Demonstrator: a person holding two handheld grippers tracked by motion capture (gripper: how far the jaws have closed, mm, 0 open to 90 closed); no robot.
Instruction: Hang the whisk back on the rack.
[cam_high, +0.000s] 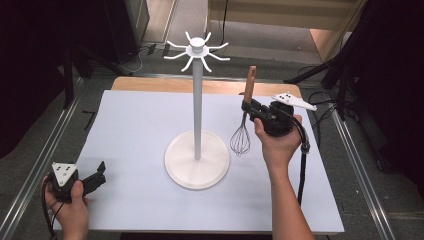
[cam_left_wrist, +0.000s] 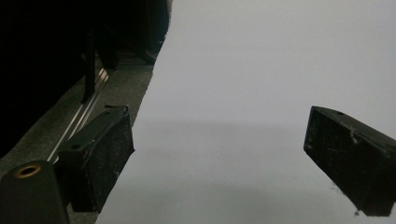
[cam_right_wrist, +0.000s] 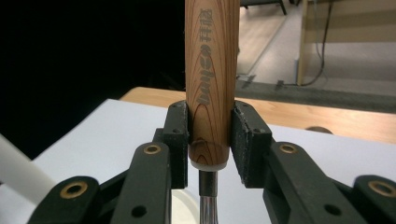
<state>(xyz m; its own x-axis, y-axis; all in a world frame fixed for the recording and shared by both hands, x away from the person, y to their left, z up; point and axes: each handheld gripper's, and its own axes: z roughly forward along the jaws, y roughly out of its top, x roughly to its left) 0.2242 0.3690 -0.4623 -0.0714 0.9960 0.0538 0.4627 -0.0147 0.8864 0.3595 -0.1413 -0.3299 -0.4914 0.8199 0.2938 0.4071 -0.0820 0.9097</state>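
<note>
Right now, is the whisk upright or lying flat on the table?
Upright. The whisk hangs wire end down, its wooden handle pointing up, clamped between the right gripper fingers beside the white stand.

Grey carpet floor (cam_high: 45, 150), dark surroundings (metal rails (cam_high: 40, 165) flank table), wooden platform (cam_high: 280, 10) behind.

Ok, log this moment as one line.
right gripper: shut on whisk wooden handle, wires down | left gripper: open, empty, over white mat | hook stand: upright, bare
</note>
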